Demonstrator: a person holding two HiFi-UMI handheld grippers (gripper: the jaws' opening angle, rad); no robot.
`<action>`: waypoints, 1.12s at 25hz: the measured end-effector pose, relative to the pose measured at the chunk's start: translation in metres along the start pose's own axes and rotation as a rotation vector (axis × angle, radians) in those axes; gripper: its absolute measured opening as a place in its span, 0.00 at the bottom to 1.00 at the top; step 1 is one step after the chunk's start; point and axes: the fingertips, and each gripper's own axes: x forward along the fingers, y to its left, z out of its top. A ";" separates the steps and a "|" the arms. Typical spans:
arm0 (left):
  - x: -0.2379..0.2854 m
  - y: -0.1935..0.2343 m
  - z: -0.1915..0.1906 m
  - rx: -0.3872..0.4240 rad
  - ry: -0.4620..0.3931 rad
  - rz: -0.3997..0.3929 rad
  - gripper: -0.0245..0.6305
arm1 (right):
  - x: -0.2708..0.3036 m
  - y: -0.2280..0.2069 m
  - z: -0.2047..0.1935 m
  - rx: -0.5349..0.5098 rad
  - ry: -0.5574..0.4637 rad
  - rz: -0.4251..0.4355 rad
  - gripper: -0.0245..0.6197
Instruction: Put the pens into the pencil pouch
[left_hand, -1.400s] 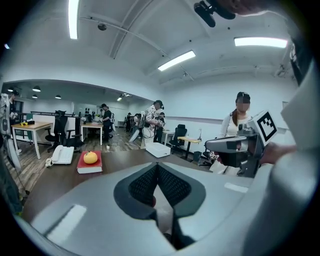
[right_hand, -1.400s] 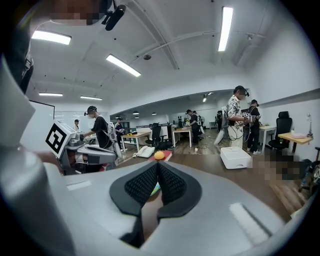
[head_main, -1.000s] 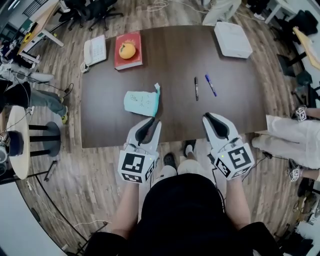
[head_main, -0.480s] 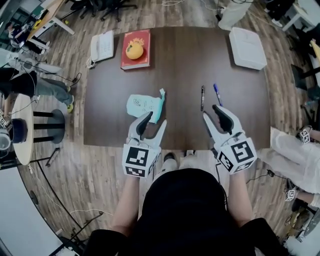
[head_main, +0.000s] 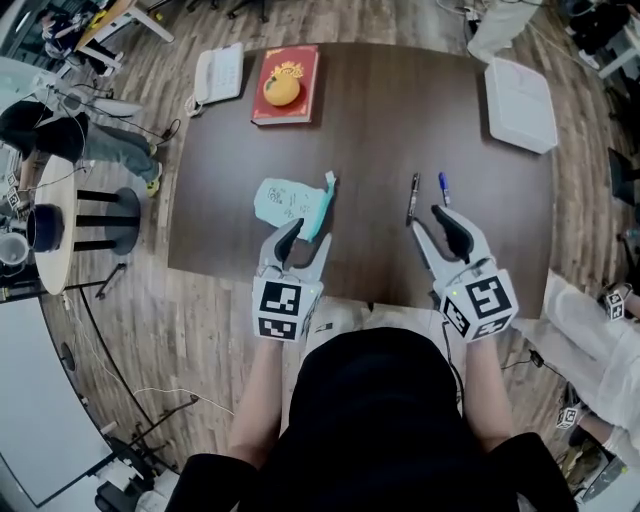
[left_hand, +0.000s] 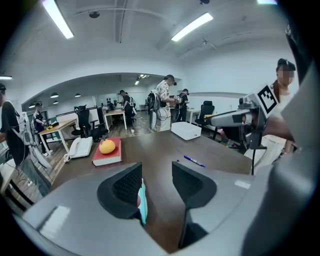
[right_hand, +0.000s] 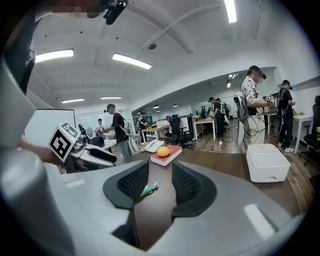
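1. Step in hand: the approach, with nothing picked up yet. The slim black pen (head_main: 412, 198) and blue pen (head_main: 443, 188) lie side by side on the dark brown table (head_main: 380, 120), well apart from the teal fabric pencil pouch (head_main: 290, 203).
2. Left gripper (head_main: 308, 238): jaws opening, bare table between them, pouch edge just beside one pad. Right gripper (head_main: 428, 220): jaws apart, empty, near the pens.
3. Next, probably: the right gripper closes on the black pen while the left steadies the pouch mouth.
4. The red book (head_main: 305, 100) bearing an orange fruit (head_main: 282, 90), the white telephone (head_main: 220, 72) and the white box (head_main: 520, 90) are all far off and block nothing. The pens lie close together, so the blue one may get nudged.

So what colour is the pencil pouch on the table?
The pencil pouch is light teal, a minty blue-green. The head view shows it best.
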 end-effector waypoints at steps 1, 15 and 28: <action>0.004 0.000 -0.005 -0.002 0.013 0.009 0.32 | 0.002 -0.003 -0.002 -0.002 0.004 0.011 0.24; 0.040 0.001 -0.051 0.004 0.154 0.056 0.32 | 0.014 -0.018 -0.026 0.037 0.047 0.057 0.24; 0.064 0.013 -0.094 -0.022 0.211 0.035 0.31 | 0.029 -0.019 -0.052 0.059 0.095 0.026 0.24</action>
